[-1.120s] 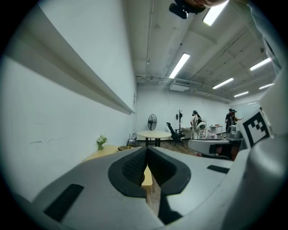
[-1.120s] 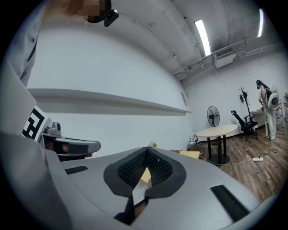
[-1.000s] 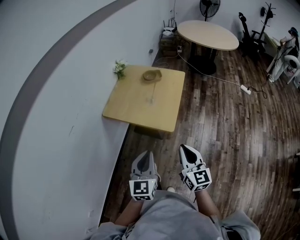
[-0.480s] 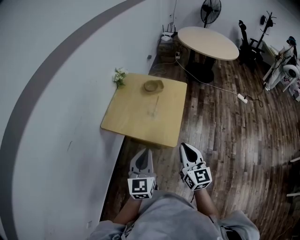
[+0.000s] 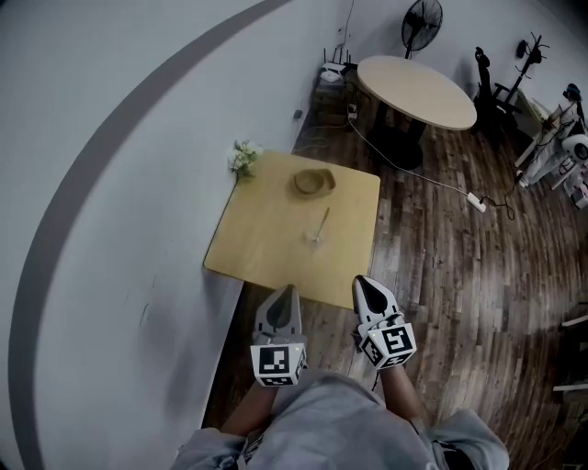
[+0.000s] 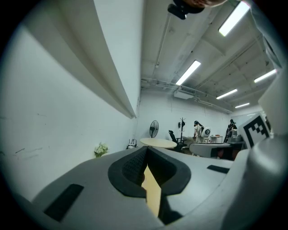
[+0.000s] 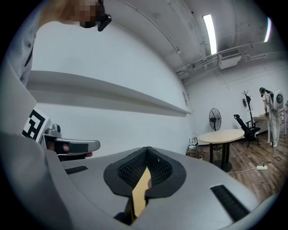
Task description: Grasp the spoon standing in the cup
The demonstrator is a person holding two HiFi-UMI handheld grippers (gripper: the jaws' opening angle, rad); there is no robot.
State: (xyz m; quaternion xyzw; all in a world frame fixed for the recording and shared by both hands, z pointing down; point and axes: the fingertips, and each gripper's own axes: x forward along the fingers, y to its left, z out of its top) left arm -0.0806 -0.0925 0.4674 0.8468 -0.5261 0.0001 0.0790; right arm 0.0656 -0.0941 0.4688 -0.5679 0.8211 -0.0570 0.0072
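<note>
Head view puts the spoon [image 5: 322, 223] leaning in its cup [image 5: 314, 238] on the bench [image 5: 266, 248], well ahead of both grippers. Both the left gripper [image 5: 288, 290] and the right gripper [image 5: 362, 282] have their fingers [image 6: 132, 166] pressed together and empty. I judge the chosen one should open before nearing the handle, then close above the rim.

Open-plan office or lab workroom.
A dark wooden plank floor [image 5: 459, 275] and a white wall with a curved grey band [image 5: 110, 184] are seen. A square light wooden bench [image 5: 266, 243] is set against that wall, with an oval pale-topped meeting table [image 5: 418, 90] beyond. A black pedestal fan [image 5: 421, 20], a black swivel office chair [image 5: 485, 73], a black coat stand [image 5: 531, 46] and a white power strip on its cable [image 5: 476, 201] are placed around it, and long fluorescent ceiling tubes [image 6: 191, 72] are shown overhead.
</note>
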